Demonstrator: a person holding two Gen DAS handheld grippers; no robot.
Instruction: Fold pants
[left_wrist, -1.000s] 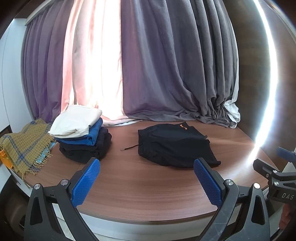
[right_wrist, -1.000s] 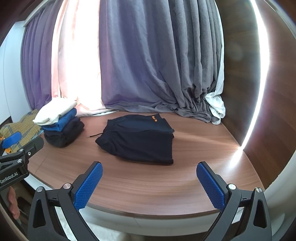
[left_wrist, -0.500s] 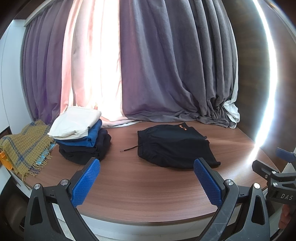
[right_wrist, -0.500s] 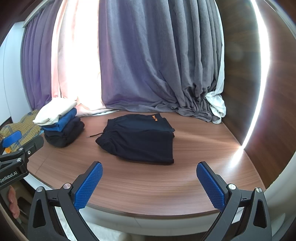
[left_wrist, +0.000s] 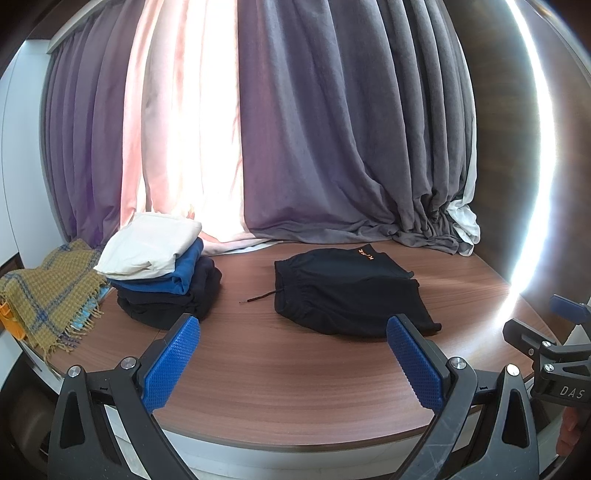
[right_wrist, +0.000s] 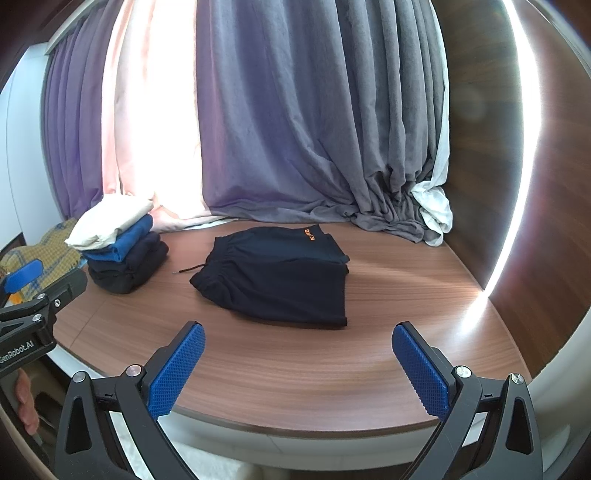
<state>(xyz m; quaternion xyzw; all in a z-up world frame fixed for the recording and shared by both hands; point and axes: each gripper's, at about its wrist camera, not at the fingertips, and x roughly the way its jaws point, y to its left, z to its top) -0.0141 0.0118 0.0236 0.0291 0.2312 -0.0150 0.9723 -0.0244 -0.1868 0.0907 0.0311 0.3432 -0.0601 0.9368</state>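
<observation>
Blanket (left_wrist: 48, 291) fully in left view; folded pants (right_wrist: 277, 275) in both.

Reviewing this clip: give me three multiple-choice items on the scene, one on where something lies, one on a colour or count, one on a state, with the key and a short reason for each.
1. Where does the stack of folded clothes sit relative to the black pants in the left wrist view?
A. To their left
B. To their right
C. On top of them

2. What colour is the top garment of the stack?
A. Blue
B. Cream white
C. Black

3. What state are the left gripper and the right gripper in?
A. Both shut on the pants
B. One open, one shut
C. Both open and empty

Key: 1 A, the stack lies left of the pants on the wooden table. 2 B, a cream piece lies over a blue one and dark ones. 3 C, each pair of blue pads stands wide apart over bare wood.
</observation>
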